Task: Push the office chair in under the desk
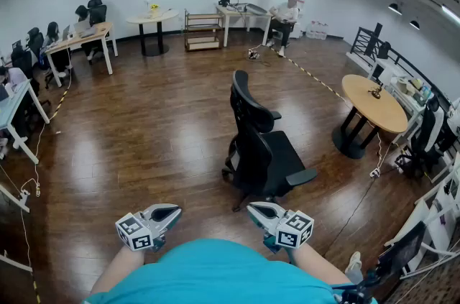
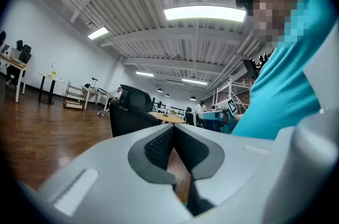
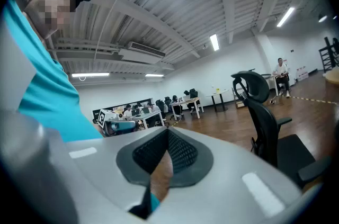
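Observation:
A black office chair (image 1: 262, 144) stands alone on the wooden floor, its back toward me and its seat facing right. In the head view both grippers sit low, close to my body and short of the chair. The left gripper (image 1: 171, 212) is shut and empty. The right gripper (image 1: 257, 210) is also shut and empty, a short way from the chair's base. In the left gripper view the closed left gripper (image 2: 172, 128) points at the chair (image 2: 130, 112) farther off. The right gripper view has the closed right gripper (image 3: 168, 132) with the chair (image 3: 265, 122) to its right.
A round wooden table (image 1: 374, 105) stands right of the chair, with a cable (image 1: 359, 198) on the floor beside it. Rectangular desks (image 1: 79, 38) with seated people line the left wall. A small round table (image 1: 152, 19), a shelf (image 1: 203, 31) and another desk (image 1: 244, 11) stand at the back.

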The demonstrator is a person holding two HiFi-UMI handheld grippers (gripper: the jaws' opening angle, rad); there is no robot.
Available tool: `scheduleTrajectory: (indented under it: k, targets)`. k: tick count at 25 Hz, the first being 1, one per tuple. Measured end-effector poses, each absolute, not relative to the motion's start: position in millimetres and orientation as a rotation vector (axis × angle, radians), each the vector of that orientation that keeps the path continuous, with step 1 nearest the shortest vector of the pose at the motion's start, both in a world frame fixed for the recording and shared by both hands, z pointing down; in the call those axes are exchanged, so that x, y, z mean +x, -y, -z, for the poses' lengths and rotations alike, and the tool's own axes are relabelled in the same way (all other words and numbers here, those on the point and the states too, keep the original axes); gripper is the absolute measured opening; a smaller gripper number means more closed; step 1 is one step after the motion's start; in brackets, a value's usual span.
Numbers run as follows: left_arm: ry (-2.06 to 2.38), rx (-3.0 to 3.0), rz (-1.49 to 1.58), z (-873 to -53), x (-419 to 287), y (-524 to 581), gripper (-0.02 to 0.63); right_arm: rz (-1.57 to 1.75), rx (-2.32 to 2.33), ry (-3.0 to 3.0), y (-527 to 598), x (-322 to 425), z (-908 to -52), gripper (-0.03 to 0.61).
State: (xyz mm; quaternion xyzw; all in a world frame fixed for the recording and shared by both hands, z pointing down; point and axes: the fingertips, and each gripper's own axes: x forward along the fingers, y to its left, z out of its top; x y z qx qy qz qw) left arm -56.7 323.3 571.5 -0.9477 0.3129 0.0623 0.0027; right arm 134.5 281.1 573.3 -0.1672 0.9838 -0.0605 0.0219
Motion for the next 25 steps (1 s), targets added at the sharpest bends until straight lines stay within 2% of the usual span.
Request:
scheduleTrajectory:
  k: [16,25]
  targets:
    - [-1.074,-2.994,-0.261,-590,0,-323,0.028,0.092,-0.431,-3.093,-267,172,-569,0.0]
    - [-1.038,-2.993,-0.269,-591,-58,-277,0.028,0.035,-0.487,-3.103,-224,121,-563,0.0]
